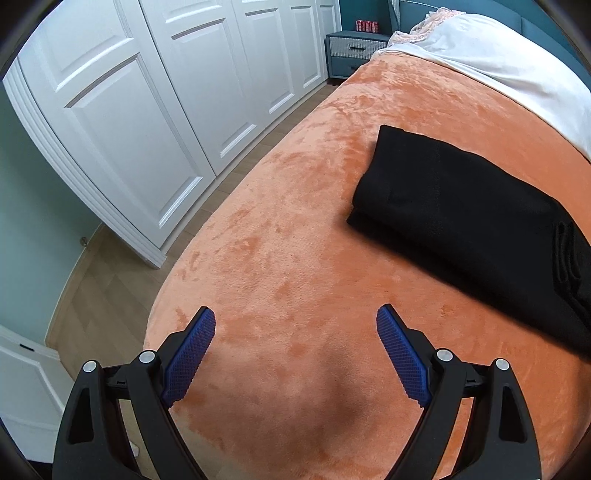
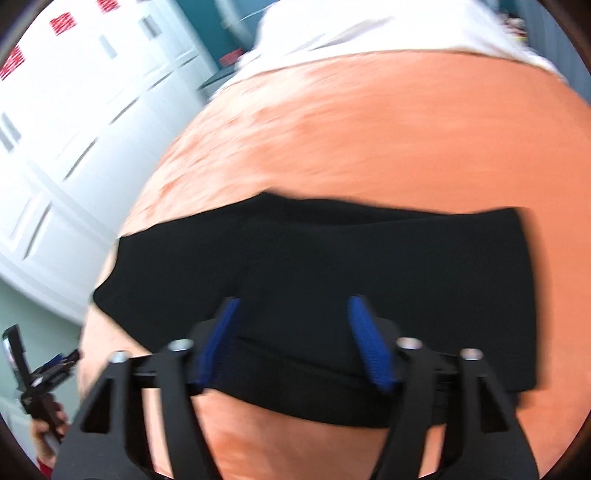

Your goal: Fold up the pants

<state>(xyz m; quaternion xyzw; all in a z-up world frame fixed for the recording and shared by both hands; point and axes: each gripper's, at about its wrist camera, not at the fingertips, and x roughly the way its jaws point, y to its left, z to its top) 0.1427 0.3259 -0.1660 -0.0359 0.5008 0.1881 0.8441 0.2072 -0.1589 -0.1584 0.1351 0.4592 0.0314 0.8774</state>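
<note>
A: Start on the left. What does the left wrist view give that the other does not?

B: A sharp look at the room. The white wardrobe doors (image 1: 147, 110) run along the left, a strip of wood floor (image 1: 110, 280) lies beside them, and a grey nightstand (image 1: 351, 51) stands far ahead with red cans (image 1: 367, 25) on top. The left gripper (image 1: 295, 321) hangs over bare orange blanket (image 1: 280, 229), its blue pads (image 1: 192, 354) spread wide with nothing between them.

A: And the pants from there?

B: The black pants (image 1: 461, 221) lie folded into a thick rectangle, ahead of that gripper and off to its right, well apart from its fingertips. A white sheet (image 1: 517, 74) covers the bed beyond them.

A: Now the right wrist view.

B: It is smeared with blur, so the room is only shapes. But it shows what the left view cannot: the left gripper (image 2: 70, 360) itself, at the far left edge, gripped by a hand (image 2: 40, 435). It also shows the pants (image 2: 369, 258) head-on as a wide black band across the blanket (image 2: 369, 129).

A: Where are they against the right gripper?

B: Directly under and ahead of the right gripper (image 2: 293, 306). Its jaws stand apart, and the near edge of the folded cloth lies between the blue pads (image 2: 369, 347); I see no pinch on it.
</note>
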